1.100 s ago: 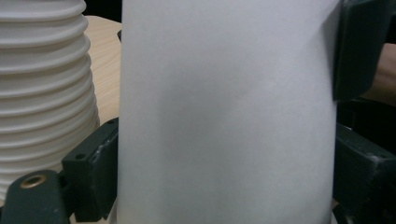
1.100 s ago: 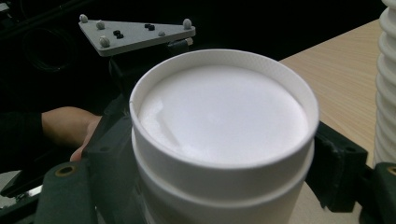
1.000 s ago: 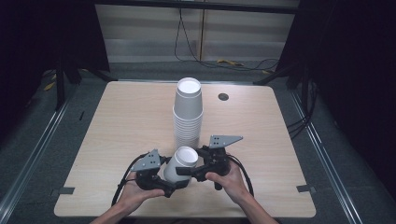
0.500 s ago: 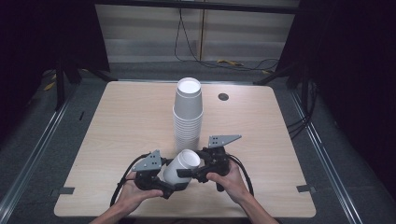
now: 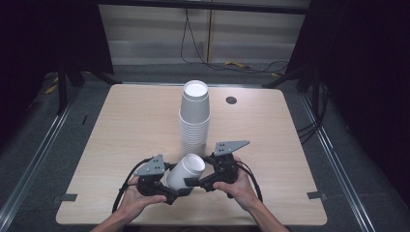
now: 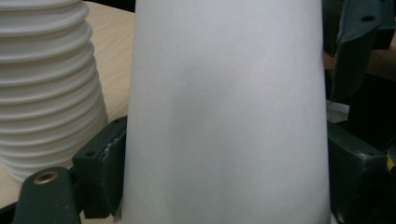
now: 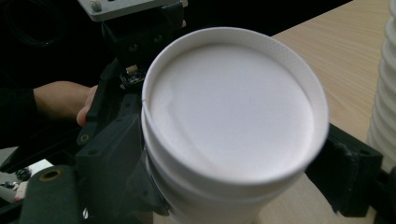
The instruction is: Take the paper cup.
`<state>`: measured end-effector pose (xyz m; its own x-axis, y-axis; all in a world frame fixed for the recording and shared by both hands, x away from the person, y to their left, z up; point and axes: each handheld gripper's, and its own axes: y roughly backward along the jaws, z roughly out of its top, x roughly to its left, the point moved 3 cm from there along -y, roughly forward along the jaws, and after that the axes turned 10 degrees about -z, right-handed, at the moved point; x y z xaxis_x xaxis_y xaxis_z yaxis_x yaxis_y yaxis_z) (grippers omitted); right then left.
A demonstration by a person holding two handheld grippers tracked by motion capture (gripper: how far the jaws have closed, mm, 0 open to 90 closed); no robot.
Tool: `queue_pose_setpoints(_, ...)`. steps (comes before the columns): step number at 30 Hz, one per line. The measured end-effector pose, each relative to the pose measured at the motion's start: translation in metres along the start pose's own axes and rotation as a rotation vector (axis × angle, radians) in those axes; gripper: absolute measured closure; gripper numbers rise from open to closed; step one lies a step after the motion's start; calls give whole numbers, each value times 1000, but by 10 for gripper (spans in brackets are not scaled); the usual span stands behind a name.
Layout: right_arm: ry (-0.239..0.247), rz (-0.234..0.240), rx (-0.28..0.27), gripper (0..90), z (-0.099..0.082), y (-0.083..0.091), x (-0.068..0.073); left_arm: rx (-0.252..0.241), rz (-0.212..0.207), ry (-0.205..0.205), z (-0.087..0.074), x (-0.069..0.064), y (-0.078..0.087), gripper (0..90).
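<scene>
— So, where is the paper cup (image 5: 184, 172) right now?

— Near the front edge of the bench (image 5: 121, 125), lifted and tilted, its open mouth turned up and toward the far side. It sits just in front of the tall stack of cups (image 5: 194, 118), close to the stack's foot but apart from it.

— And the left hand-held gripper (image 5: 178, 192)?

— Its jaws have just been closing, with the cup between them. In the left gripper view the black jaws stand tight against both sides of the cup's wall (image 6: 224, 116), so it pinches the cup low on its body. The stack's ribbed rims (image 6: 46, 84) show at the left of that view.

— What about the right hand-held gripper (image 5: 193, 181)?

— It comes in from the other side. In the right gripper view the cup's mouth (image 7: 231, 107) faces the camera, and the jaws sit on either side of the cup just below the rim, against its wall; it looks pinched there too. There seem to be two rims, one nested just under the other, though I cannot tell for sure.

— Anything else on the bench?

— A small dark round spot (image 5: 231, 100) near the far edge, well apart from the stack.
</scene>
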<state>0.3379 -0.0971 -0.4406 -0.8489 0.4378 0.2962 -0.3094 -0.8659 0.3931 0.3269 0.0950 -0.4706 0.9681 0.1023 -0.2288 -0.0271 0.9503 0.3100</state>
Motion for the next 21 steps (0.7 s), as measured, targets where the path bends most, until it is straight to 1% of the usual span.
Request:
queue_pose_setpoints(5,0,-24,3,144,0,4,-3,-5,15,11,0,3,7,153)
queue_pose_setpoints(9,6,-34,6,150,0,8,-5,-2,29,18,0,5,11,153)
queue_pose_setpoints(10,7,-37,1,151,0,10,-5,7,31,14,0,6,13,153)
queue_pose_setpoints(13,13,-50,-19,151,1,13,-6,10,34,21,1,7,15,153)
queue_pose_setpoints(15,15,-70,-38,142,1,15,-7,21,38,19,1,7,17,153)
queue_pose_setpoints(16,7,-80,-41,142,1,16,-8,21,40,24,1,7,17,153)
queue_pose_setpoints(21,19,-94,-29,160,1,19,-9,49,49,23,2,8,19,153)
